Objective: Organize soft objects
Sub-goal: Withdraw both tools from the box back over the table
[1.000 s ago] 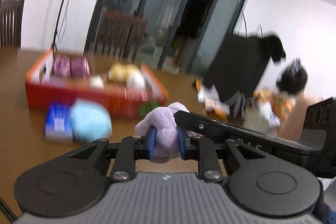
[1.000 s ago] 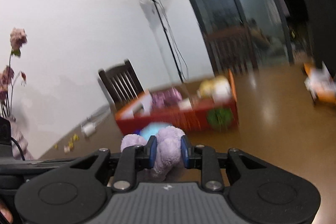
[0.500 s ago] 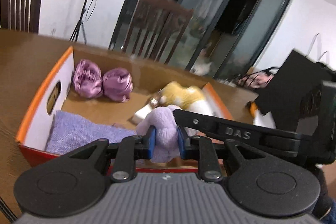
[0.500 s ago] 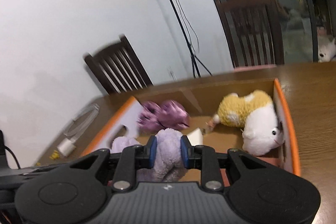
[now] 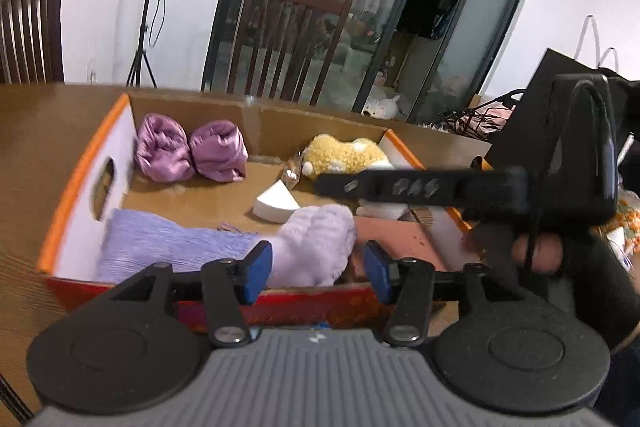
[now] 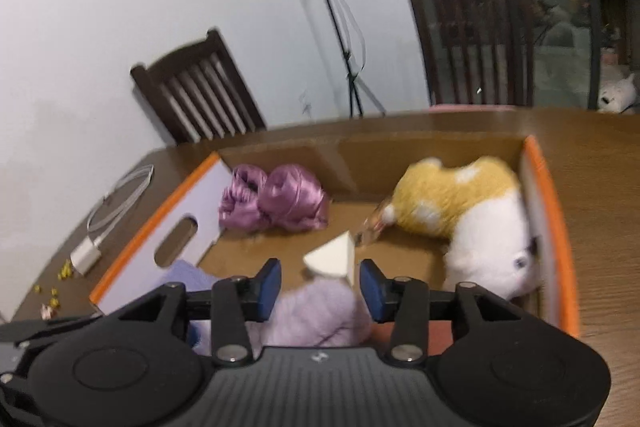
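Inside the cardboard box [image 5: 256, 115], both opening tools [image 5: 316, 269] [image 6: 319, 283] release a fluffy lilac plush [image 5: 316, 247].

You see the fluffy lilac plush [image 5: 316, 245] slumped at the orange box's [image 5: 64, 203] near wall, beside the folded lilac cloth [image 5: 168, 243], probably resting on it.

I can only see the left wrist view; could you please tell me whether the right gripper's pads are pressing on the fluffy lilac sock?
Observer: No. The right gripper has its jaws opening, and the lilac sock sits loosely between them, not squeezed.
Operator: Thank you. Where is the yellow plush's head?
Observer: The yellow plush has its white head at the near end, against the right wall of the box.
Operator: Is anything lying outside the box on its left?
Observer: A white charger with its cable.
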`<state>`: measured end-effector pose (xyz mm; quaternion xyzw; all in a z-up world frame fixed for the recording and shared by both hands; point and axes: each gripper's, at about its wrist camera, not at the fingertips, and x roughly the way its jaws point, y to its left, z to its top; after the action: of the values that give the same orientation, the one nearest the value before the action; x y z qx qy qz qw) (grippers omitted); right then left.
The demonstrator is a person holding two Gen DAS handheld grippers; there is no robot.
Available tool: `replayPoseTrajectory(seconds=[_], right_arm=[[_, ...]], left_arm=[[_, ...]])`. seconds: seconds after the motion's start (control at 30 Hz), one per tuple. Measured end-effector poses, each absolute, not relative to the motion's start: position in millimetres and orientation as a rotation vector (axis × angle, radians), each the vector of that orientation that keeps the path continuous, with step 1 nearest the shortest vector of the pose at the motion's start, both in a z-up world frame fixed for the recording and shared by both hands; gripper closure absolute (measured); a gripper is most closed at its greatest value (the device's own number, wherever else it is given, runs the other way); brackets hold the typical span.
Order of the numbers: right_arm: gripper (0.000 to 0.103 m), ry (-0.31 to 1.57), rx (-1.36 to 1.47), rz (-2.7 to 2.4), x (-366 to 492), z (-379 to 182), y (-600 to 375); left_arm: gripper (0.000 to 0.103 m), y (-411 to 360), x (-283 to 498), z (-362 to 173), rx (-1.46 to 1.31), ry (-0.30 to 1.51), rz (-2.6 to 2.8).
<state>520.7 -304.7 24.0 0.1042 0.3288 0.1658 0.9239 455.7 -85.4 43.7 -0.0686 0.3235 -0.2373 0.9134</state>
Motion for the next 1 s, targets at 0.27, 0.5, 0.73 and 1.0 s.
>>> replayPoseTrajectory(seconds=[0.27,0.5,0.73,1.0], right_arm=[[0.048,0.522,0.157,0.283,441.2,103.2,-330.1],[0.04,0.406,0.057,0.235,348.6,148.5,-341.9],[0.036,0.316,-0.018,0.21,266.6,154.9,-337.8],[0.031,0.237,-0.067,0.237,172.5,127.1,-325.8]], left_arm=[[0.045,-43.0,392.1,114.1,-0.107,0.52,-0.418],[0.037,-19.2,320.4,148.2,-0.046,0.402,-0.364],[0.029,-10.1,250.5,152.0,0.001,0.302,-0.308],[0.018,-14.9,168.9,126.4,0.014,0.293,-0.304]])
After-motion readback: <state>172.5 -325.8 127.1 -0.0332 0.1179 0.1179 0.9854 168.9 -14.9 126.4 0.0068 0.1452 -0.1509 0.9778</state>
